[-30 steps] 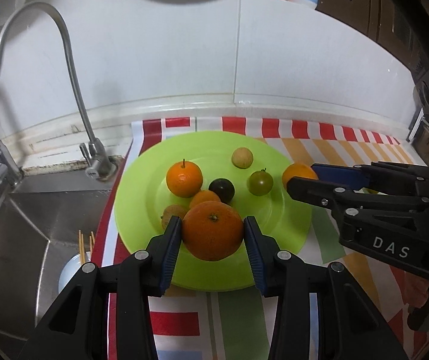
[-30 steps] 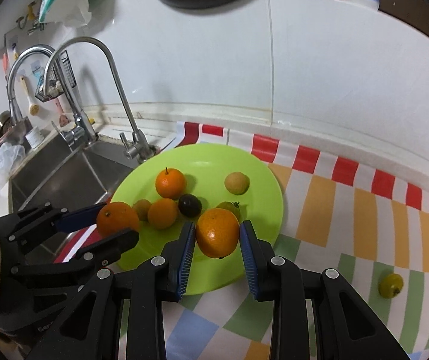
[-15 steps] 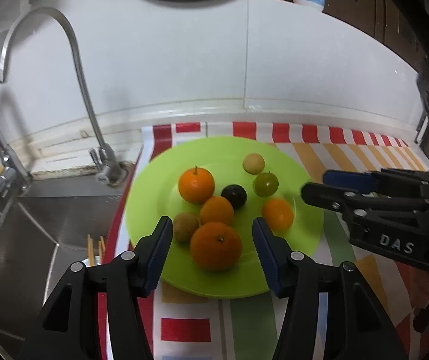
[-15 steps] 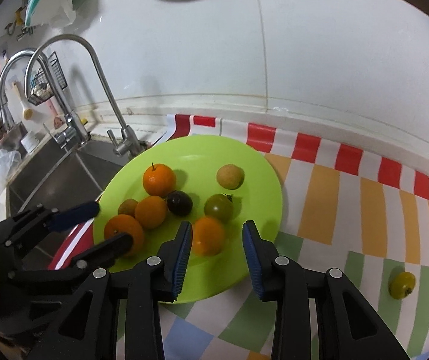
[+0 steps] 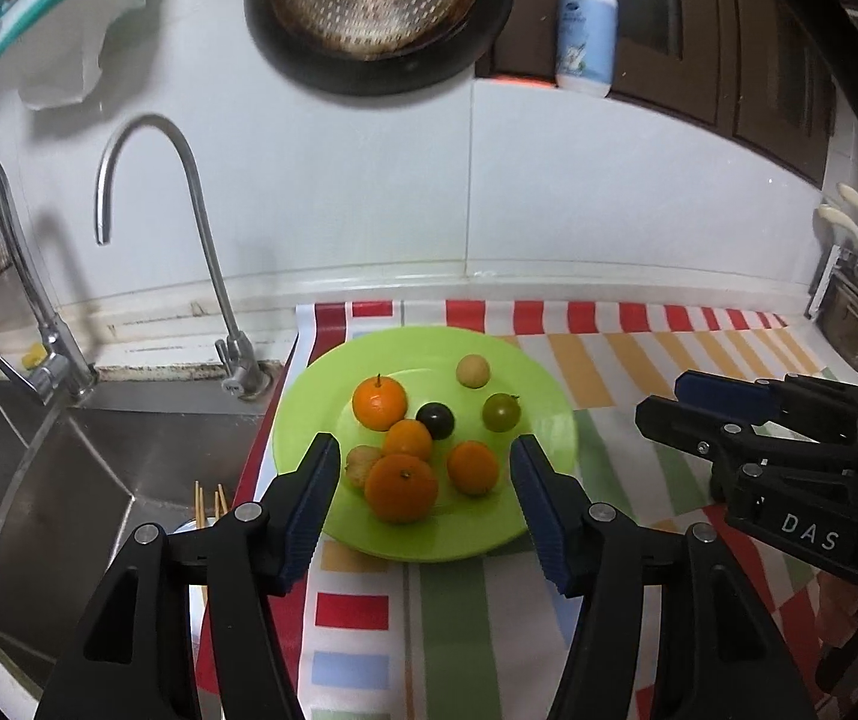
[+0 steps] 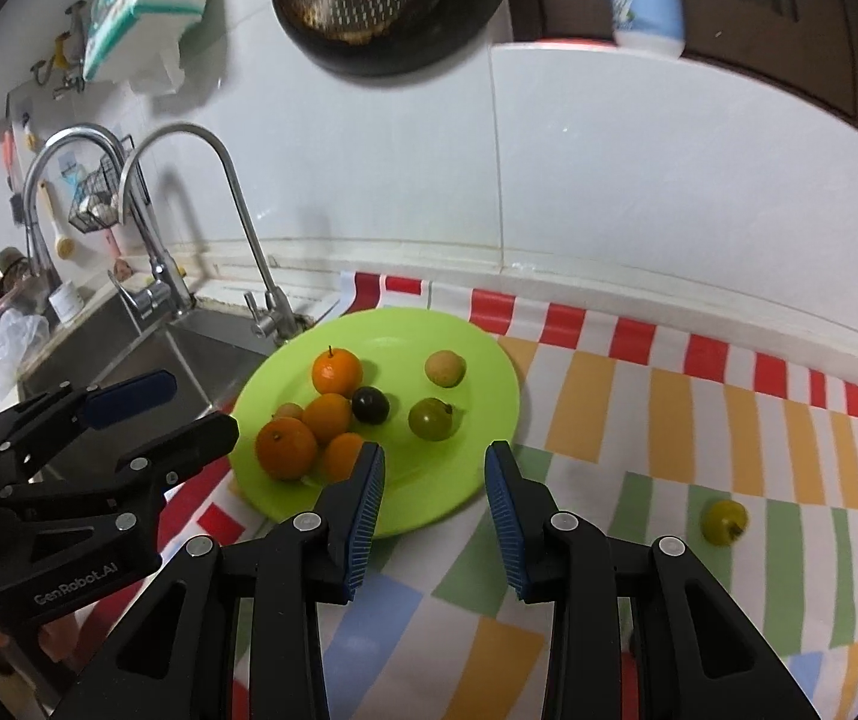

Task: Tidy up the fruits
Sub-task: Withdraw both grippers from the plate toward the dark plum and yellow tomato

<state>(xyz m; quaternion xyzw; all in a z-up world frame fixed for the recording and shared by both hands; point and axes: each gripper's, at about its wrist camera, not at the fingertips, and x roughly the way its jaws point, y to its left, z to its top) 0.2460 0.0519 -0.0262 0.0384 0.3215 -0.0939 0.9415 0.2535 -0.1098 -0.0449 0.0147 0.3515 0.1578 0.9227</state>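
A lime green plate (image 5: 543, 396) (image 6: 489, 396) on a striped cloth holds several fruits: oranges, among them a large one (image 5: 402, 487) (image 6: 286, 447), a dark plum (image 5: 435, 419), a green tomato (image 5: 501, 411) (image 6: 431, 418) and a pale round fruit (image 5: 473, 370). A yellow-green fruit (image 6: 723, 521) lies alone on the cloth, right of the plate. My left gripper (image 5: 423, 474) is open and empty above the plate's near edge. My right gripper (image 6: 434, 480) is open and empty over the plate's near right rim.
A steel sink (image 5: 69, 480) with two taps (image 5: 189, 228) lies left of the cloth. Chopsticks (image 5: 207, 498) stand in a cup at the sink's edge. A colander pan (image 5: 375, 6) and soap bottle (image 5: 586, 18) hang on the white wall behind.
Both grippers opened and let go of their oranges onto the plate, then drew back and up from it. Both now stand wider open.
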